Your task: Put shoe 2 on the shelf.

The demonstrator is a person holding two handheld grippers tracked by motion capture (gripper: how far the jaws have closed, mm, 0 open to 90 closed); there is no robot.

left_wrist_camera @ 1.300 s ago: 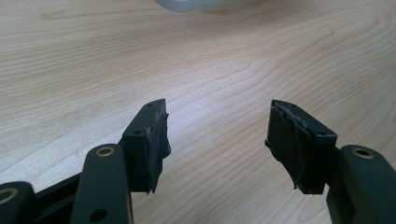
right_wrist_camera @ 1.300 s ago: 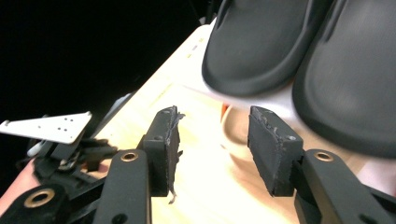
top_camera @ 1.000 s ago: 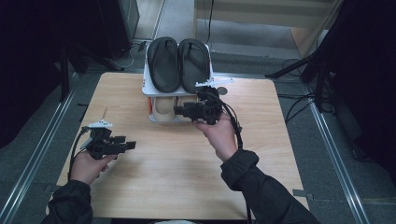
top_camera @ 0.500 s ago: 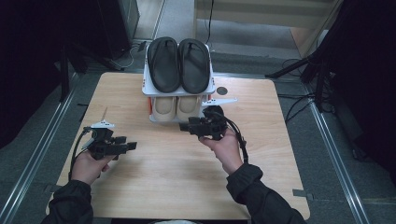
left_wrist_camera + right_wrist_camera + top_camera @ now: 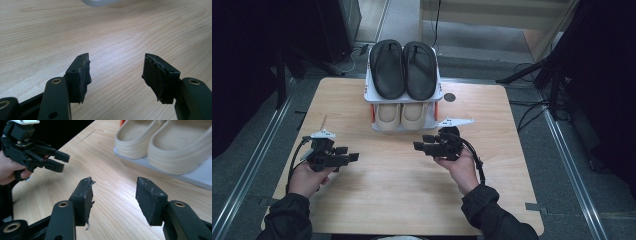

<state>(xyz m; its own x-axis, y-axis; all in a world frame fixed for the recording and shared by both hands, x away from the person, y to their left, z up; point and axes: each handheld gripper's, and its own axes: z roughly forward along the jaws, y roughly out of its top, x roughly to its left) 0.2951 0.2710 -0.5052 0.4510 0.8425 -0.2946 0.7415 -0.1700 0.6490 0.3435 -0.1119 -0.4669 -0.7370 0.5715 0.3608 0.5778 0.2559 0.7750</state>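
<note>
Both grippers, left point(image 5: 346, 156) and right point(image 5: 423, 144), hold fingers wide apart, empty, above the table point(image 5: 387, 200).

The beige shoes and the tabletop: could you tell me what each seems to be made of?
Beige shoes: probably moulded foam or rubber, matte, with smooth one-piece walls and ribbed edges. Tabletop: wood or wood-look laminate, light with visible grain and a soft sheen; which of the two is unclear.

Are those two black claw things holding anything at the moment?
No. The left gripper and right gripper both have open jaws with only bare table between them.
</note>
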